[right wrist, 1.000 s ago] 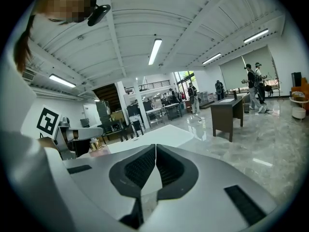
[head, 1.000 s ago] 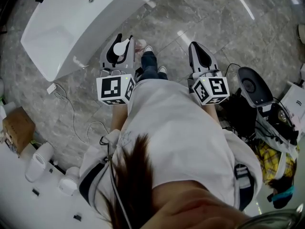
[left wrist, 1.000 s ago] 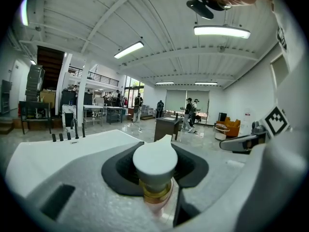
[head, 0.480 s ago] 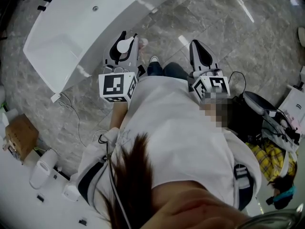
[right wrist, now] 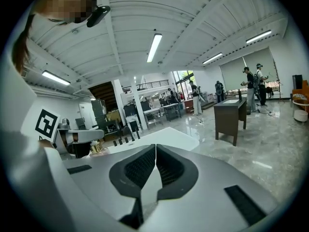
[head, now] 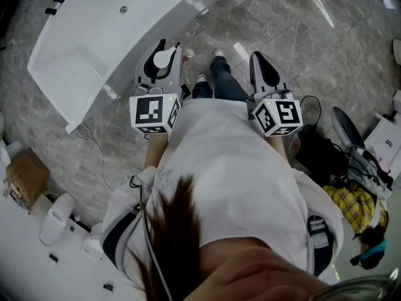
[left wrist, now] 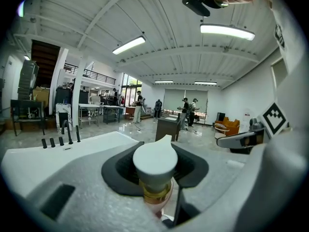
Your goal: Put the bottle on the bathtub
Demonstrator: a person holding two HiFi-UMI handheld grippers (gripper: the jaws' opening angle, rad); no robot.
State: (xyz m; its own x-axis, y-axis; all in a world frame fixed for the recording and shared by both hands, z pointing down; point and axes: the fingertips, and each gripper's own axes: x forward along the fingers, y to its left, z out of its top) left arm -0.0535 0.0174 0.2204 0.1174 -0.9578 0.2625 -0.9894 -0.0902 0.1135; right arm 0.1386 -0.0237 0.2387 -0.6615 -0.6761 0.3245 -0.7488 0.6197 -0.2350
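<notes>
Left gripper (left wrist: 155,178) pinches the bottle (left wrist: 154,159) at its gold neck, white cap up, likely to keep it upright for setting down; bathtub (head: 94,39) lies near, ahead-left; right gripper (right wrist: 153,164), jaws pressed together, carries nothing.

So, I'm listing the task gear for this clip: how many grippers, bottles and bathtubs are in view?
Grippers: 2, the left gripper and the right gripper
Bottles: 1, the bottle clamped in the left gripper's jaws
Bathtubs: 1, the bathtub
Total: 4
</notes>
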